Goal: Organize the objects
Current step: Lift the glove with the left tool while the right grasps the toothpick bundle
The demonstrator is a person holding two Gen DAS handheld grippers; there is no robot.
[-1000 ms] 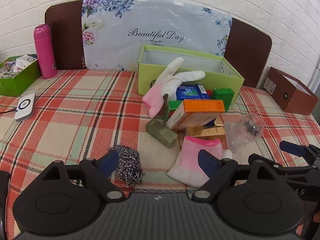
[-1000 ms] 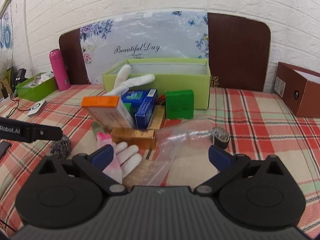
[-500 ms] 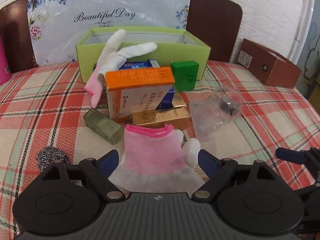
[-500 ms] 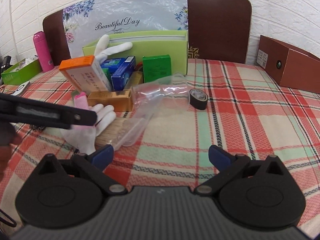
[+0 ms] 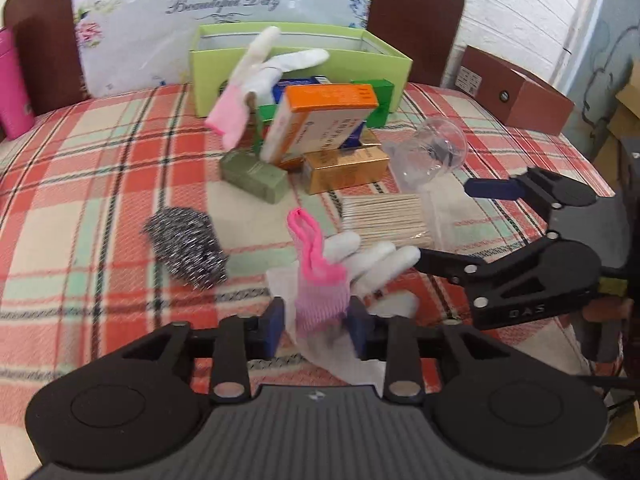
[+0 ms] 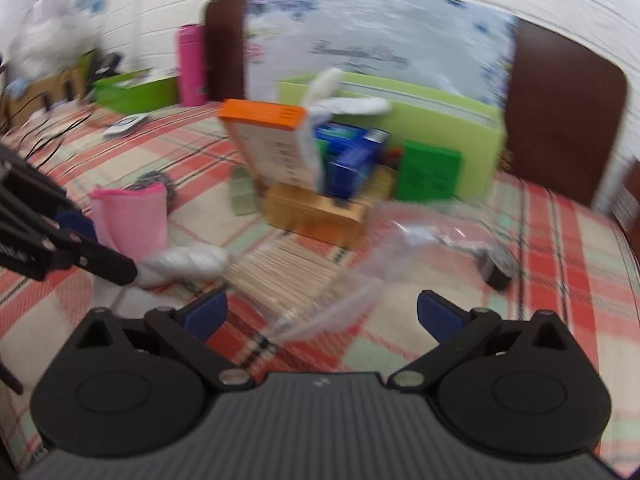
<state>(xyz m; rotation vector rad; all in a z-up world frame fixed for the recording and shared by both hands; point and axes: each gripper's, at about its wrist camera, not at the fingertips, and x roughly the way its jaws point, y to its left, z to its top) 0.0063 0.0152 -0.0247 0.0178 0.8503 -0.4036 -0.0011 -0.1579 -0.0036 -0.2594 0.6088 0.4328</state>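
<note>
Floral board [image 5: 224, 4]: "Beautiful Day"; right hand-held gripper [image 5: 452, 220]: "DAS"

Both wrist cameras look down along their fingers (close, low) at the shared glove [image 5: 320, 276] [image 6: 132, 224].

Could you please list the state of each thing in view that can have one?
Left claw: has just been closing, pink glove cuff between its pads.
Right claw: open, empty.
Green box: lidless.
Orange carton: tilted on other boxes.
Clear bag: lying crumpled.
</note>
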